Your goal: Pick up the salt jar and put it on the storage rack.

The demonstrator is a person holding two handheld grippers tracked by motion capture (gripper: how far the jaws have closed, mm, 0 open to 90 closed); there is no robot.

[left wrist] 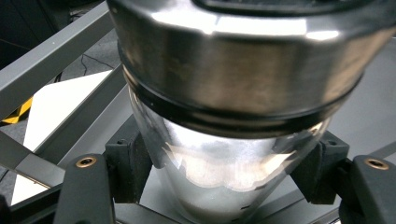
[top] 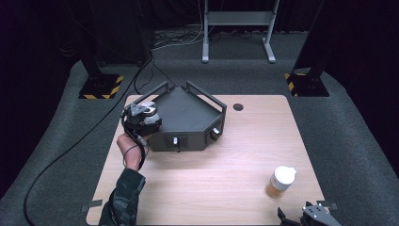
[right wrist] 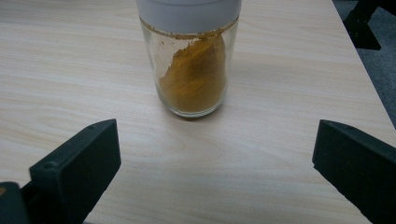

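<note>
1. Clamped between our left gripper (left wrist: 219, 186) jaws is a glass shaker (left wrist: 224, 154) with a broad steel cap, white powder low inside.
2. We hold it over the left edge of the grey tray (top: 188, 115); judging by that, it is being stowed there but not yet released.
3. Our right gripper (right wrist: 215, 163) gapes wide, grasping nothing, just short of the spice jar (right wrist: 191, 70).
4. That jar, white-lidded and half full of ochre powder, stands well right of the tray, apparently left to collect.
</note>
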